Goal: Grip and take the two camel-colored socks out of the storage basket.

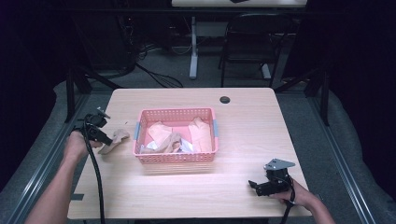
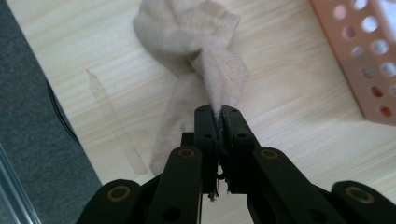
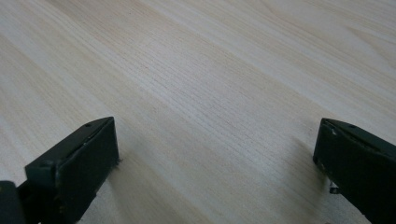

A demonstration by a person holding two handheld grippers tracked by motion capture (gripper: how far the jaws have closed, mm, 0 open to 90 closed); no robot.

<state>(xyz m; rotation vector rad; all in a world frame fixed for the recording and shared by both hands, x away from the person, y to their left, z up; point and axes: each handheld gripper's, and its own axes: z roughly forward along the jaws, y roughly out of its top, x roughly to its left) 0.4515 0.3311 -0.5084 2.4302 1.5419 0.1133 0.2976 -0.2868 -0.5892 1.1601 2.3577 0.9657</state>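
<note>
Setting a beige sock on the counter left of the pink basket, left tongs pinch it; right tongs gape wide. Next: release.

Beige knit cloth sock, matt wood-grain tbl, pink plastic basket

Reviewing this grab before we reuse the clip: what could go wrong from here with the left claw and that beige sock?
1. The left claw pinches only a thin fold of the beige sock; it could slip out when lifted.
2. The sock lies close to the pink basket; a drag might snag its wall.
3. The right claw rests open, far away near the table edge, so it probably cannot help quickly.
</note>
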